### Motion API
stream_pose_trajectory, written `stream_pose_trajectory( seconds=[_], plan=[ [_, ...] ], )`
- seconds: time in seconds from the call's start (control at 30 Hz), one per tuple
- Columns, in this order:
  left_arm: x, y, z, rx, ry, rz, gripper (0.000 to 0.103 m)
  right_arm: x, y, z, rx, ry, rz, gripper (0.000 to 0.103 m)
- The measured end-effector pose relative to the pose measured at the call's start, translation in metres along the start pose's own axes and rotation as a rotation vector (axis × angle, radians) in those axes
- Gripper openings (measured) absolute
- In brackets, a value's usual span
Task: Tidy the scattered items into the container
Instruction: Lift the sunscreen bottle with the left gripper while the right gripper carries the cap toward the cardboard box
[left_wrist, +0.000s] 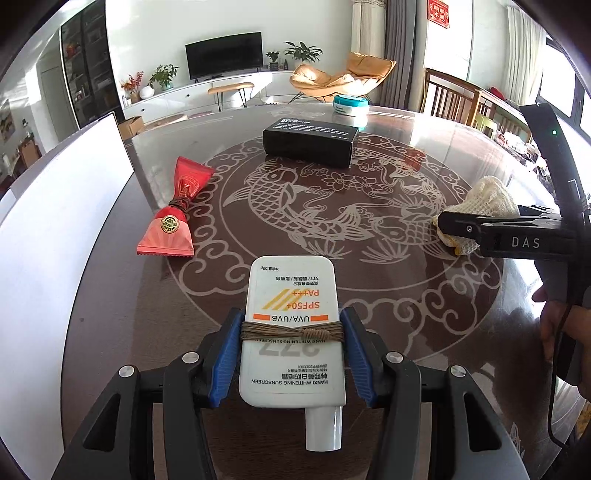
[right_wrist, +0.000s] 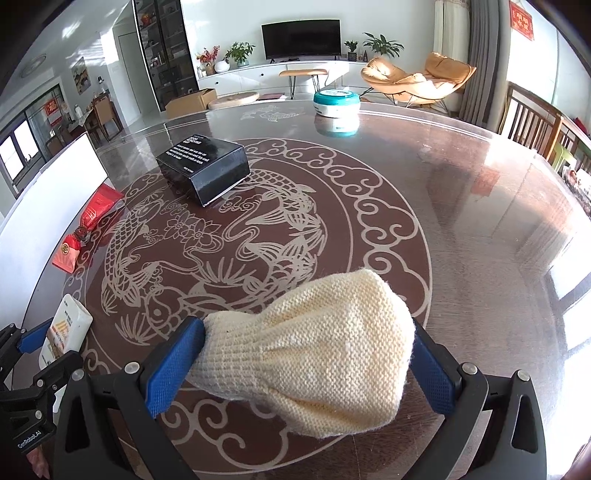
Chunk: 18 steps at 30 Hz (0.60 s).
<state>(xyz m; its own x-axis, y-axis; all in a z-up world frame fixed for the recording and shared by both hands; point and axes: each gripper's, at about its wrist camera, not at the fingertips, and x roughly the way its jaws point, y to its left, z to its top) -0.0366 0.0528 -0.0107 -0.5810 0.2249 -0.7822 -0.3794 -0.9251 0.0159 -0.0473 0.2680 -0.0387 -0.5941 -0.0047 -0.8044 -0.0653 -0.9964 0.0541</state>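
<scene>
Blue pads of my left gripper (left_wrist: 290, 354) press both sides of a white sunscreen tube (left_wrist: 291, 332), so that gripper is clamped on it. The tube has brown cord wound round its middle and its cap points back toward me. It hangs over the near edge of the fish pattern (left_wrist: 317, 206) inlaid in the table (left_wrist: 480, 332).

My right gripper (right_wrist: 306, 354) is clamped too, its blue pads squeezing a cream knitted glove (right_wrist: 314, 350) bunched between them. In the left wrist view that gripper sits at the right edge of the fish pattern, with the glove poking out past its black fingers and my hand (left_wrist: 557, 328) on the handle below it.

A red wrapped packet (left_wrist: 171, 214), tied at its waist like a bow, lies just left of the fish pattern. A black box (left_wrist: 310, 142) with white print lies on the pattern's far rim. Beyond it, well past the pattern near the far table edge, stands a round teal-lidded tub (left_wrist: 351, 105).

A white container wall (left_wrist: 55, 206) rises left of the fish pattern, just beyond the red packet. Neither the tube nor the glove is inside it.
</scene>
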Motion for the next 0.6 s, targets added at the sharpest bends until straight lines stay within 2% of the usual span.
stream_pose_trajectory(
  seconds=[0.13, 0.33, 0.4, 0.47, 0.6],
  plan=[
    [0.0, 0.0, 0.0, 0.0, 0.0, 0.0, 0.054, 0.004, 0.022, -0.001, -0.129, 0.025, 0.018, 0.103],
    [0.0, 0.0, 0.0, -0.003, 0.0, -0.001, 0.054, -0.006, 0.058, -0.016, -0.365, 0.015, 0.214, 0.102],
    [0.001, 0.0, 0.0, -0.004, 0.001, -0.002, 0.054, -0.01, 0.062, -0.022, -0.365, 0.02, 0.285, 0.103],
    [0.001, 0.0, 0.0, -0.004, 0.001, -0.003, 0.054, -0.016, 0.059, -0.03, -0.337, 0.016, 0.315, 0.103],
    [0.0, 0.0, 0.0, -0.006, 0.0, -0.005, 0.054, -0.034, 0.044, -0.054, -0.233, 0.006, 0.245, 0.103]
  ],
)
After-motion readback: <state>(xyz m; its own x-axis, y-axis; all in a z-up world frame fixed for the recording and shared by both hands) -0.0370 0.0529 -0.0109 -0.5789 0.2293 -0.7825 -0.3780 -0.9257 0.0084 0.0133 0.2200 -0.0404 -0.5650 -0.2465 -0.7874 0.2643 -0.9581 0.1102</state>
